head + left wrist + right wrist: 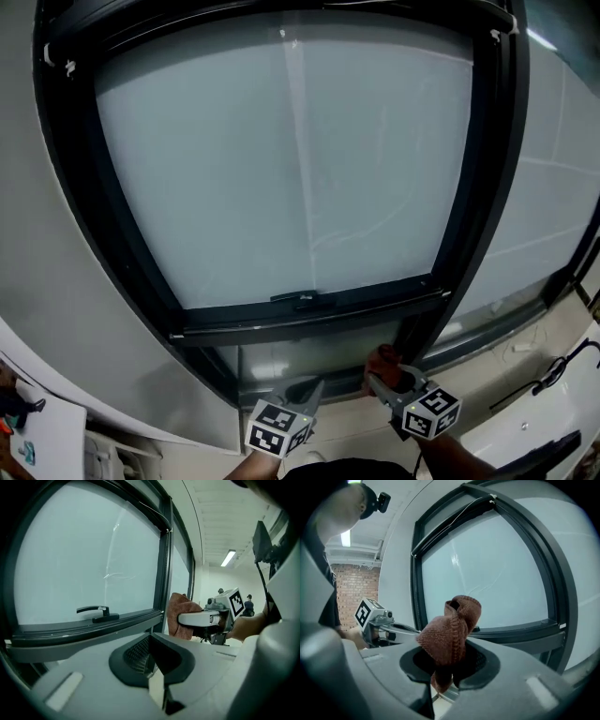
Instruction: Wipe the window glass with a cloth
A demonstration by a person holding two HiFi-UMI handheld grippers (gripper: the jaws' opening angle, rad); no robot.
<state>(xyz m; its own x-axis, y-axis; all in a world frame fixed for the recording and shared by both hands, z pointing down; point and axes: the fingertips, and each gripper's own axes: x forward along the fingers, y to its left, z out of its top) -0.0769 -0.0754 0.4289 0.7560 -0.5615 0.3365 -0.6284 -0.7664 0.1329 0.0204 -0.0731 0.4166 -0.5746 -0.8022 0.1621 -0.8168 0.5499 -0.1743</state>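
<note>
Lower centre: the right gripper (377,377) has its jaws clamped on a rust-brown cloth (450,634) (bunched upward). The left gripper (314,386) has its jaws together, below the window glass (281,169).

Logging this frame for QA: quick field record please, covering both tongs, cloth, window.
left tongs: shut, nothing between them
right tongs: shut on cloth
cloth: brown, bunched, sticking up out of the right tongs
cloth contact: none, held low beneath the pane
window glass: faint streaks visible
window handle: lying flat on the bottom rail

Left gripper (314,386) closed; right gripper (374,380) clamped.
</note>
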